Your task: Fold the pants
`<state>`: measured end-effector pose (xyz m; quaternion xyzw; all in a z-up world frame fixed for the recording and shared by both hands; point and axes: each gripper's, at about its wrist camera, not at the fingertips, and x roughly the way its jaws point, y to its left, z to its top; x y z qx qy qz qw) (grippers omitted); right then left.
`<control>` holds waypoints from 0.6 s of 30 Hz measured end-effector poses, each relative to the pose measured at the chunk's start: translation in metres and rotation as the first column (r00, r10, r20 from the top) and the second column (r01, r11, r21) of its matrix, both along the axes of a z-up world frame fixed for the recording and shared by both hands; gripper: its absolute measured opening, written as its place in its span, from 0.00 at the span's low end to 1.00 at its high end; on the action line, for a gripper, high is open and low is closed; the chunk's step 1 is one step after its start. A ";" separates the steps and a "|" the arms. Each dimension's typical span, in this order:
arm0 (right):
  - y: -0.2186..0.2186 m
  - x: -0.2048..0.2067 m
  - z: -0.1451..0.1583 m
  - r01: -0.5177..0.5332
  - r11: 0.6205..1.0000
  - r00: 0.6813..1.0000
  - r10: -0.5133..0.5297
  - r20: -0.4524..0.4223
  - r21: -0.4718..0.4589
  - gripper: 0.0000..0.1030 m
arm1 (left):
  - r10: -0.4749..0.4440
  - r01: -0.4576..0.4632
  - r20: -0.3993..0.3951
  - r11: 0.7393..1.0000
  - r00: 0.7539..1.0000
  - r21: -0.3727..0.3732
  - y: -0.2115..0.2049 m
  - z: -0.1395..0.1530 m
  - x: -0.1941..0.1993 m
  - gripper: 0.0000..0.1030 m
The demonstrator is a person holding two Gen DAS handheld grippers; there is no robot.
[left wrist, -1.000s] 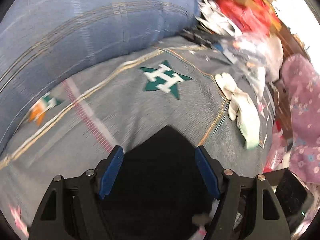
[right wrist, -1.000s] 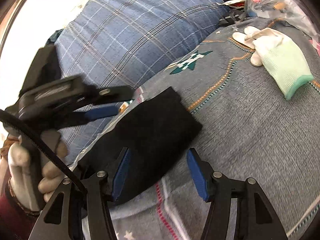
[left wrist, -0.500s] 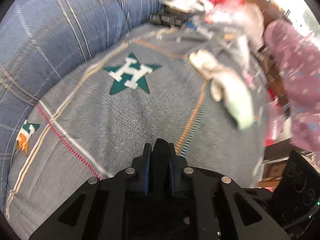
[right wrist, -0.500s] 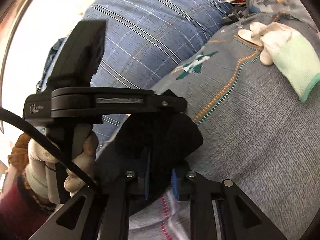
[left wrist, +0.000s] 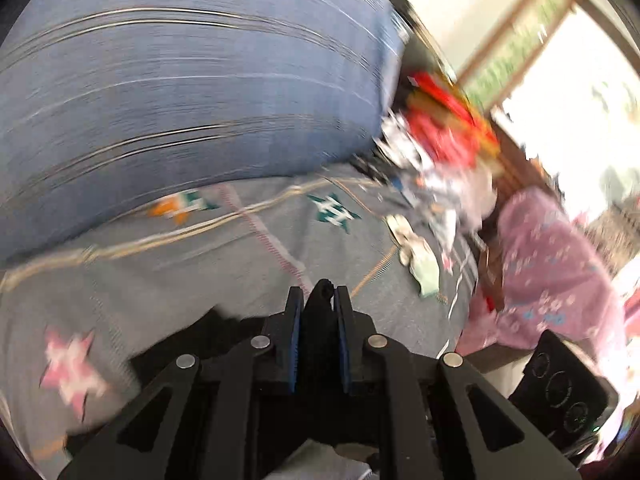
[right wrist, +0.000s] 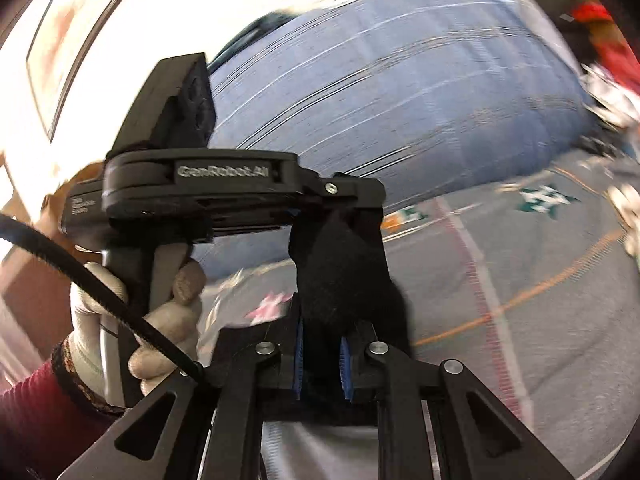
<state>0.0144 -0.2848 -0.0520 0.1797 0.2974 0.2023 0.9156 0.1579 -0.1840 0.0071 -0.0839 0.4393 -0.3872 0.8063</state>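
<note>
Both tongs, left gripper and right gripper, are clamped on the black fabric pants, lifted above the grey star-patterned bedspread. Next move, in my judgement: carry the pinched edge across to form the fold.

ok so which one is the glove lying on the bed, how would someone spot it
Start at the big blue plaid pillow at the head of the grey star-print bedspread. Follow the bedspread right toward the cluttered edge: the glove lies flat there, alone, white with a mint-green cuff.
</note>
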 end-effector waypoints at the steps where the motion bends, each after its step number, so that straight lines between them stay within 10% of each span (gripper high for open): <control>1: 0.017 0.000 0.000 -0.029 0.999 1.000 0.029 -0.005 -0.027 0.14 | 0.036 -0.036 -0.010 0.999 0.999 -0.034 0.023 -0.003 -0.004 0.14; 18: 0.176 0.026 -0.054 -0.256 0.924 0.961 0.213 -0.174 -0.282 0.14 | 0.301 -0.355 -0.232 0.903 0.925 -0.244 0.204 -0.103 -0.019 0.14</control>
